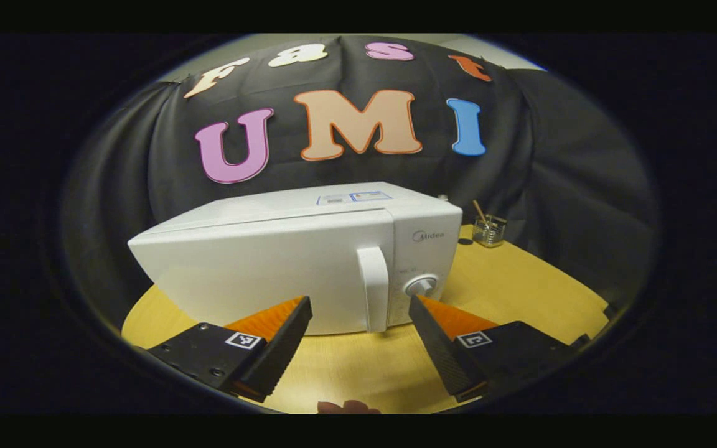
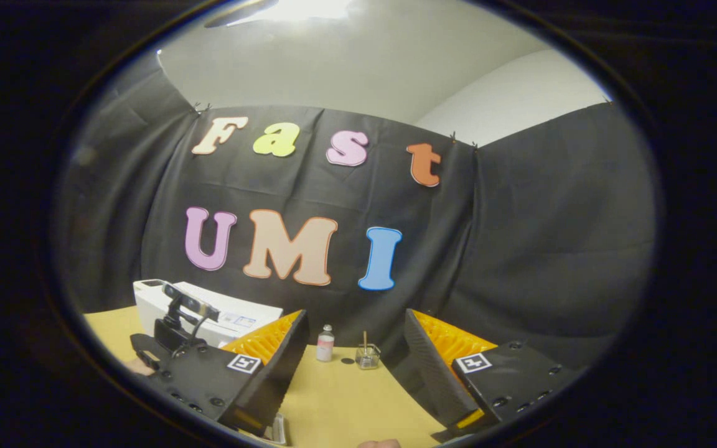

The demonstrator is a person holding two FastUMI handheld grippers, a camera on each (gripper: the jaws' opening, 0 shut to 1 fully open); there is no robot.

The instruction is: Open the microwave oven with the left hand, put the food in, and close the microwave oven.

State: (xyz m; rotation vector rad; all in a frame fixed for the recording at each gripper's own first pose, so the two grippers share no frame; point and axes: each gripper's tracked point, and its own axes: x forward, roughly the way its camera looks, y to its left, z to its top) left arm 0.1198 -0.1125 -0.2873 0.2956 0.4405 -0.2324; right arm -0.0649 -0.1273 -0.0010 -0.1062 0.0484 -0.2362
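The left gripper hung wide open and empty before the microwave; its rigid upright handle looked the place to grip. The right gripper was open and empty too.

Both grippers' black screwed bodies carry square black-and-white marker tags

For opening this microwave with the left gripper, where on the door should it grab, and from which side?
Probably the upright handle on the microwave door's right edge, beside the dial. It stands proud of the closed door as a tall, narrow bar, so the open left gripper, already facing it, could come straight in from the front, one finger on each side, and close across its width.
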